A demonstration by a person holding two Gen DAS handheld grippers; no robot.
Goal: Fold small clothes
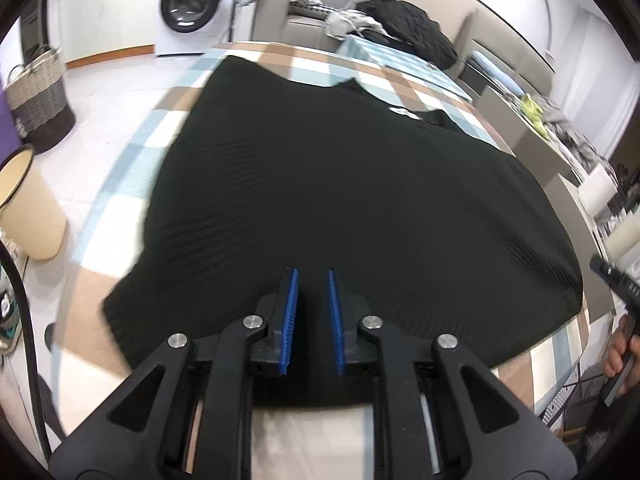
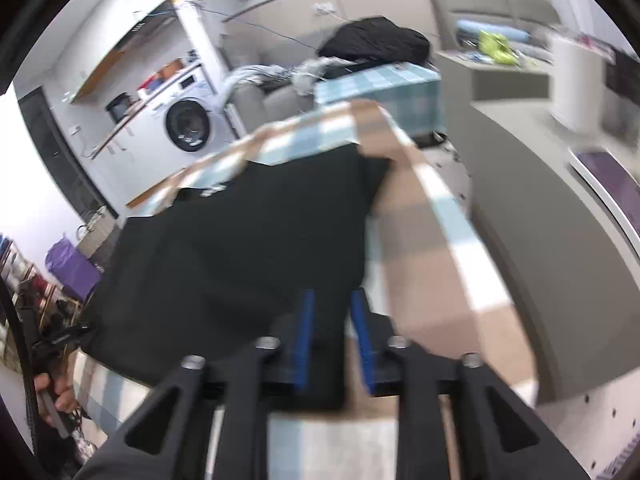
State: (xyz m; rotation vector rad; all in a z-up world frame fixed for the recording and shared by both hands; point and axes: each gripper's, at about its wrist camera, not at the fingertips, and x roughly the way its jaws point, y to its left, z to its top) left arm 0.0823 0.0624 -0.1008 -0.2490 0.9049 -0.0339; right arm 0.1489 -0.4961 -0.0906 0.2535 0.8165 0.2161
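Note:
A black garment (image 1: 340, 200) lies spread flat on a checked tablecloth (image 1: 132, 152), a white label near its far edge. My left gripper (image 1: 313, 276) hovers over the garment's near edge, jaws slightly apart with nothing between the blue pads. In the right wrist view the same garment (image 2: 240, 248) covers the left part of the table (image 2: 440, 248). My right gripper (image 2: 332, 300) is over the garment's near right corner, jaws slightly apart; the view is blurred, and whether cloth sits between the pads is unclear.
A washing machine (image 1: 192, 4), a woven basket (image 1: 38, 100) and a cream bin (image 1: 28, 208) stand on the floor to the left. A sofa with a black pile of clothes (image 1: 408, 28) lies beyond the table. Grey counters (image 2: 540, 220) run along the right.

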